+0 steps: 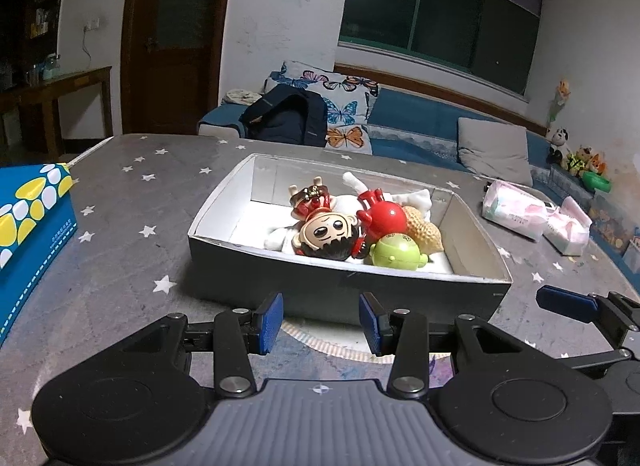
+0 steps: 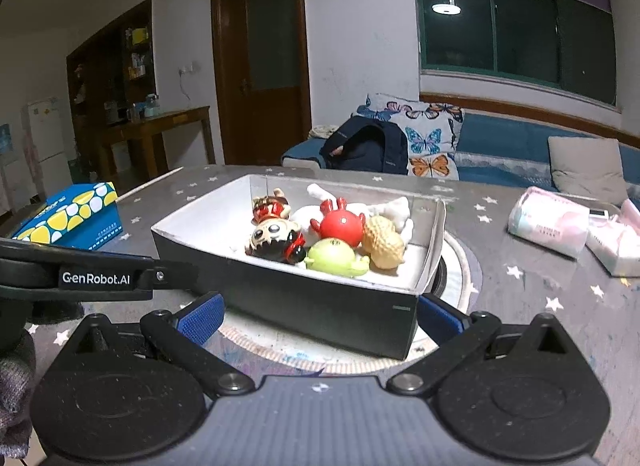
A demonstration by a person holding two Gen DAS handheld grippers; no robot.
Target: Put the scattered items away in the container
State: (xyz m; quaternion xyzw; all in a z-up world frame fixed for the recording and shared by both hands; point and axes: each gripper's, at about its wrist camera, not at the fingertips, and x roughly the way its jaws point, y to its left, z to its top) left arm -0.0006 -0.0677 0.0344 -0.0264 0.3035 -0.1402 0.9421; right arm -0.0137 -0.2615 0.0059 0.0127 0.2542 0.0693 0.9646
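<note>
A dark box with white lining (image 1: 280, 286) (image 2: 320, 306) stands on the star-patterned table. Inside lie a big-eyed doll (image 1: 324, 231) (image 2: 274, 236), a red round toy (image 1: 382, 217) (image 2: 342, 223), a green round toy (image 1: 396, 252) (image 2: 334, 256), a peanut-shaped toy (image 1: 426, 229) (image 2: 384, 244) and a white plush (image 1: 420, 197) (image 2: 394, 205). My left gripper (image 1: 320, 324) is open and empty just in front of the box's near wall. My right gripper (image 2: 320, 318) is open wide, its blue pads (image 2: 202, 318) astride the box's near corner, holding nothing.
A blue and yellow tissue box (image 1: 28, 234) (image 2: 76, 221) lies at the left. Pink-white tissue packs (image 1: 516, 211) (image 2: 552, 225) lie at the right. A round mat (image 2: 460, 266) sits under the box. A sofa with cushions stands behind the table.
</note>
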